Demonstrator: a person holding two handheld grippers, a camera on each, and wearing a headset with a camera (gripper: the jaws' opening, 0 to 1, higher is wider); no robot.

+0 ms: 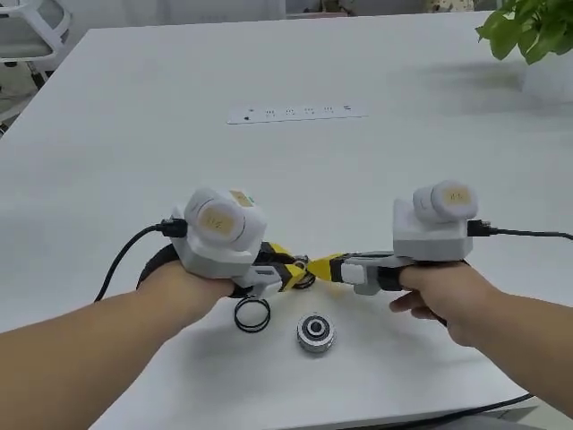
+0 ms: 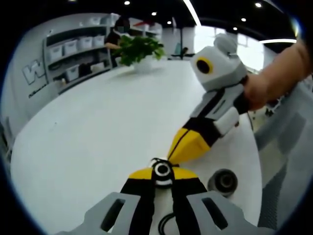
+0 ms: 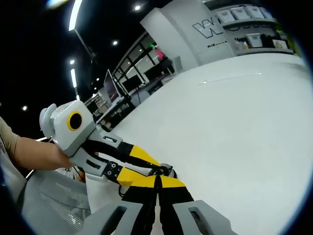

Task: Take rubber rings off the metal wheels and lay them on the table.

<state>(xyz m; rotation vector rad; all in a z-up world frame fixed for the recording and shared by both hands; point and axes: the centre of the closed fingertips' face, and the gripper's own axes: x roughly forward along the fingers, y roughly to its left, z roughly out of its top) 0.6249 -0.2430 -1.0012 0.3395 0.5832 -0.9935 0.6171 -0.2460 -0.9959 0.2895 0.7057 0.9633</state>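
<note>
Head view: the left gripper (image 1: 291, 274) and right gripper (image 1: 320, 267) are meeting above the white table (image 1: 269, 161); one freed rubber ring (image 1: 252, 314) is lying beside a second wheel (image 1: 315, 331), seemingly bare. Left gripper view: its jaws are clamping a small metal wheel (image 2: 162, 171), ring on. Right gripper view: jaws are pressing shut at that wheel's rim; whether pinching rubber, I cannot tell.

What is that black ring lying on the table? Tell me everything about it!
The ring is a thin black loop that looks rubbery, with white table showing through its middle. It lies flat on the table, off any wheel, just on the near side of the left hand-held gripper; whether they touch is unclear. The loose wheel sits to its right, apart from it.
</note>
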